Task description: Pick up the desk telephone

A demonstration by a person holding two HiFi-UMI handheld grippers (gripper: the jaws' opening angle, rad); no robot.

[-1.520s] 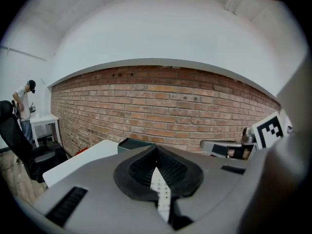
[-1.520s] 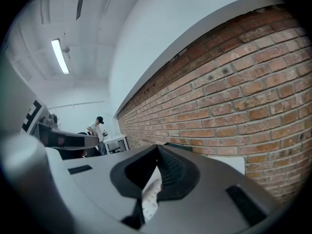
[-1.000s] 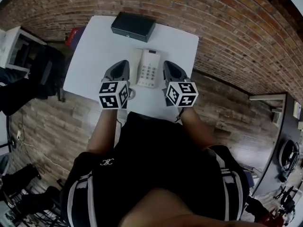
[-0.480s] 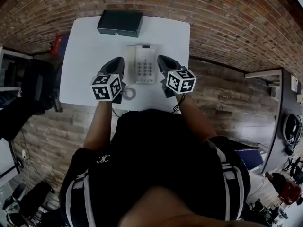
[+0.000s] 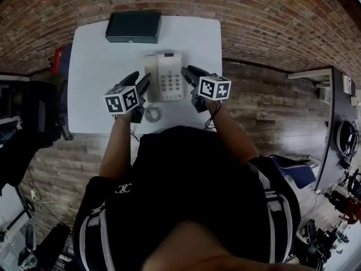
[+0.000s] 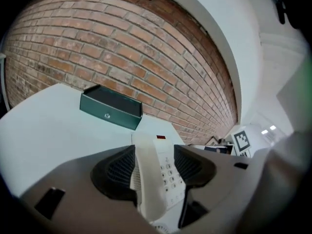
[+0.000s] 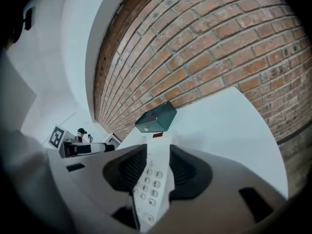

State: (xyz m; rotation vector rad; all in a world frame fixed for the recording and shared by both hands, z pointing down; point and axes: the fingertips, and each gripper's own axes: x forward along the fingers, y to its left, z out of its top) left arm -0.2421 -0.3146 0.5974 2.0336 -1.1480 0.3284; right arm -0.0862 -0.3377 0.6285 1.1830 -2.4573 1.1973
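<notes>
A white desk telephone [image 5: 164,77] lies flat in the middle of a white table [image 5: 96,55], handset on its left side, keypad on the right. My left gripper [image 5: 142,83] is at the phone's left edge. In the left gripper view the handset [image 6: 148,174] runs between the dark pads [image 6: 116,172], and that gripper [image 6: 153,155] has its jaws opening. My right gripper [image 5: 186,73] is at the phone's right edge. The keypad [image 7: 148,179] shows between its jaws, which are also opening [image 7: 155,162]. Neither pair of pads visibly presses on the phone.
A dark green metal box [image 5: 133,27] stands at the table's far edge behind the phone. The phone's coiled cord [image 5: 152,113] lies near the front edge by the left gripper. Brick floor surrounds the table, with a black bag [image 5: 34,112] to the left.
Both grippers have come down from above the table to the phone's two sides. Their jaws, closed before, now stand apart with the phone's edges between them.
</notes>
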